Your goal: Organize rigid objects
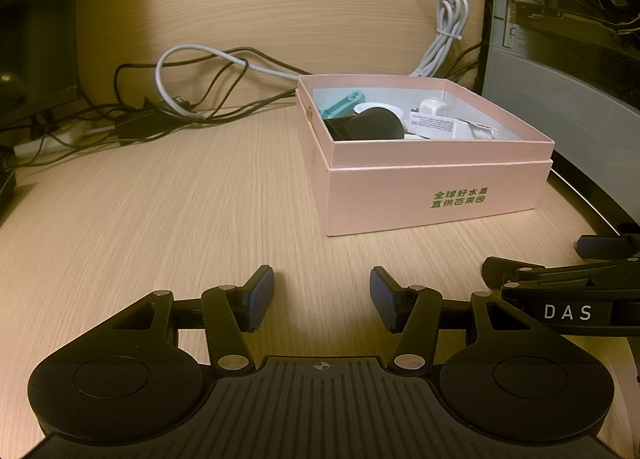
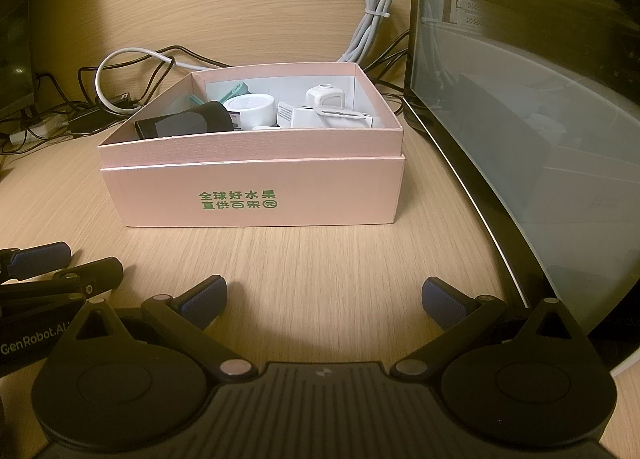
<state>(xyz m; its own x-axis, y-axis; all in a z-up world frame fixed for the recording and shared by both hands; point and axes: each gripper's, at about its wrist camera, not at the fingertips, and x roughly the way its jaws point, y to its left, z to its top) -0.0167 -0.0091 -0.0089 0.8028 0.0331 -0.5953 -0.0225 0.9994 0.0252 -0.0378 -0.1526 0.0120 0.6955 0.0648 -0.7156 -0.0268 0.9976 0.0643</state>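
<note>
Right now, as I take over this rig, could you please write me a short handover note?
Left gripper: open, empty, over bare desk.
Right gripper: open, empty, facing the pink box.
Things: black item, white round piece, white parts and teal piece all lie inside the box.
Done: everything visible appears boxed.
Left: nothing loose shows on the desk; check beyond view.

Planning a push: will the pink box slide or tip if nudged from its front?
The pink box is low and wide, so it likely slides on the smooth wooden desk. It looks like light cardboard, so it may dent. Loose items inside may shift.
</note>
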